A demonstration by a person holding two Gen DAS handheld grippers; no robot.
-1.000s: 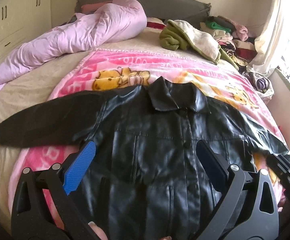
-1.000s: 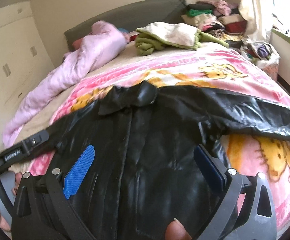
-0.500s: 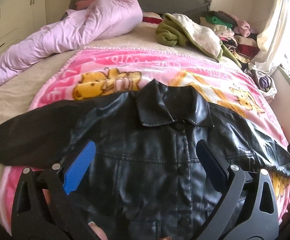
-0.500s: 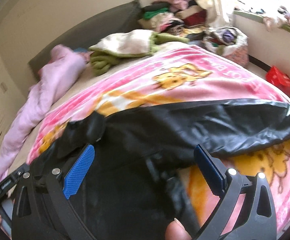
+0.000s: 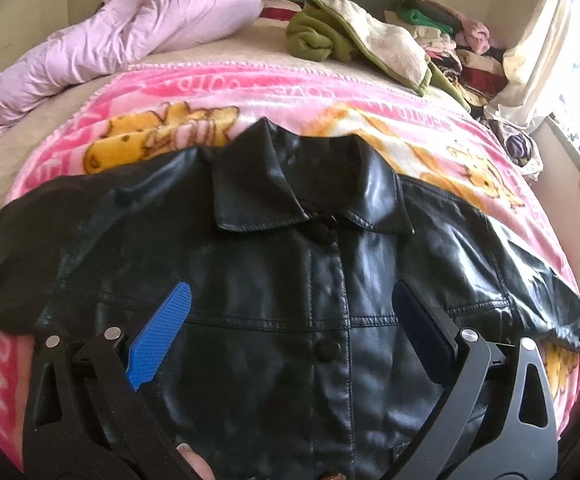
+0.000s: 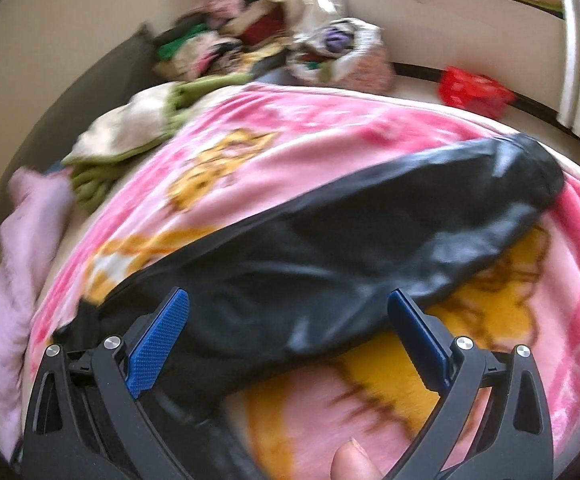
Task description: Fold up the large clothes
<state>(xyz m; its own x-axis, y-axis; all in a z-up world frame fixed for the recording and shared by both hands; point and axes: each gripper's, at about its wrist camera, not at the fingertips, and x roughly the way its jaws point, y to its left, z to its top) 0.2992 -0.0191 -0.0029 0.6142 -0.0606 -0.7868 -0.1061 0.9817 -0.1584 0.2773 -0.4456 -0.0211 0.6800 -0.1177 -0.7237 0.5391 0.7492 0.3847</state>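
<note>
Jacket (image 5: 274, 280) flat on pink blanket (image 5: 290, 92); each hand-held gripper (image 5: 290, 320) (image 6: 286, 324) wide open, empty.

- Black jacket (image 5: 274, 264): glossy, smooth leather-look with stitched seams.
- Pink blanket (image 5: 194, 92): soft, fuzzy fleece.
- Lilac duvet (image 5: 130, 36): crinkled, slightly shiny cloth.
- Gripper pads (image 5: 158, 336): ribbed blue plastic.

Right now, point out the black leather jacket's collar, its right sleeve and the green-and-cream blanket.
black leather jacket's collar (image 5: 258, 192), left wrist view, left collar flap.
right sleeve (image 6: 430, 216), right wrist view, mid-sleeve.
green-and-cream blanket (image 5: 374, 36), left wrist view, cream top.
</note>
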